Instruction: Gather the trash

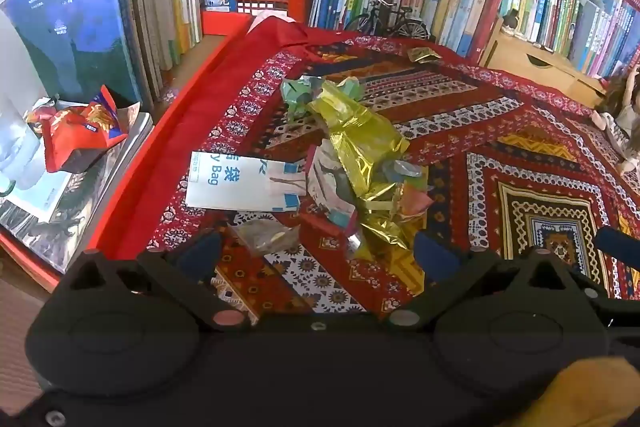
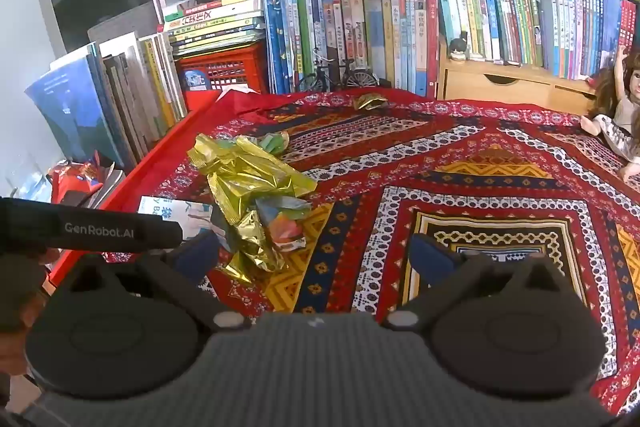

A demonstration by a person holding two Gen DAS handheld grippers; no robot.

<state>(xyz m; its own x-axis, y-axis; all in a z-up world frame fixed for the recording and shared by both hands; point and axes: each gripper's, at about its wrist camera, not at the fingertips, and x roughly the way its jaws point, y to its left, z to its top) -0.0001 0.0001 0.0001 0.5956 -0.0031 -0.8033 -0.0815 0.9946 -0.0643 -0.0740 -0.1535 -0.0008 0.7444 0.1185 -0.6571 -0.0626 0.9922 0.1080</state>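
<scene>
Both grippers' fingers [image 1: 434,253] [image 2: 430,255] apart, empty; gold foil wrapper [image 1: 360,143] long axis apparently runs near-to-far on patterned cloth [image 1: 520,155].

Gold foil wrappers [image 1: 360,143] before open left claw [image 1: 316,251]

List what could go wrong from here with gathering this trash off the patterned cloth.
1. The gold foil wrapper lies tangled with coloured paper scraps; a pinch by the open left gripper may lift only part and scatter the rest.
2. The flat white paper bag hugs the patterned cloth; fingers may snag the fabric instead.
3. The small gold wrapper near the toy bicycle is easily overlooked.
</scene>
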